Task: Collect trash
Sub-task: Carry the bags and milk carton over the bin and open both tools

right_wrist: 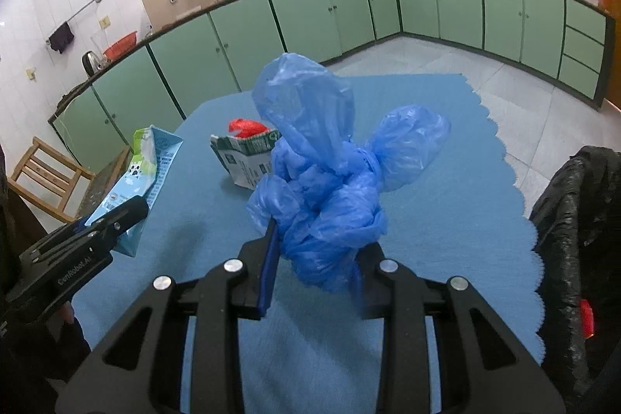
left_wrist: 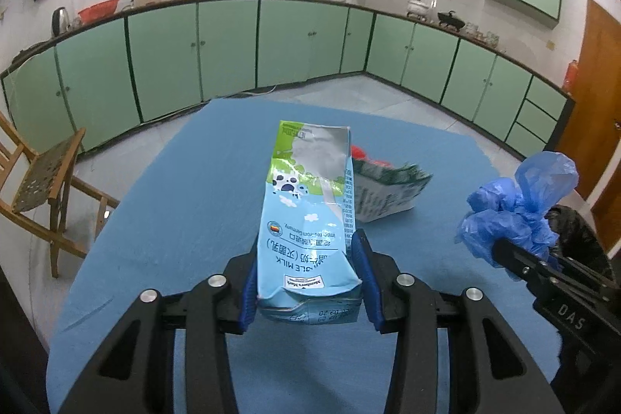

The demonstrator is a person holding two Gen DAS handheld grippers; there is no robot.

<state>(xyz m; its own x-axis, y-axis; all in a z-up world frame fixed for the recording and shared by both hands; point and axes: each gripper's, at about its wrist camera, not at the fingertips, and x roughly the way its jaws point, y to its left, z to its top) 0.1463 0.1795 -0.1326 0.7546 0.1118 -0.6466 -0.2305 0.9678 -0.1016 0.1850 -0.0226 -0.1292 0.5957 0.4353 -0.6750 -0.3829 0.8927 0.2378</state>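
My left gripper is shut on a light-blue milk carton and holds it above the blue table. The carton also shows in the right wrist view. My right gripper is shut on a knotted blue plastic bag, held above the table; the bag also shows in the left wrist view. A green-and-white carton with something red behind it lies on the table past the milk carton. It also shows in the right wrist view.
A bin lined with a black bag stands at the table's right edge. A wooden chair stands to the left. Green kitchen cabinets run along the far walls.
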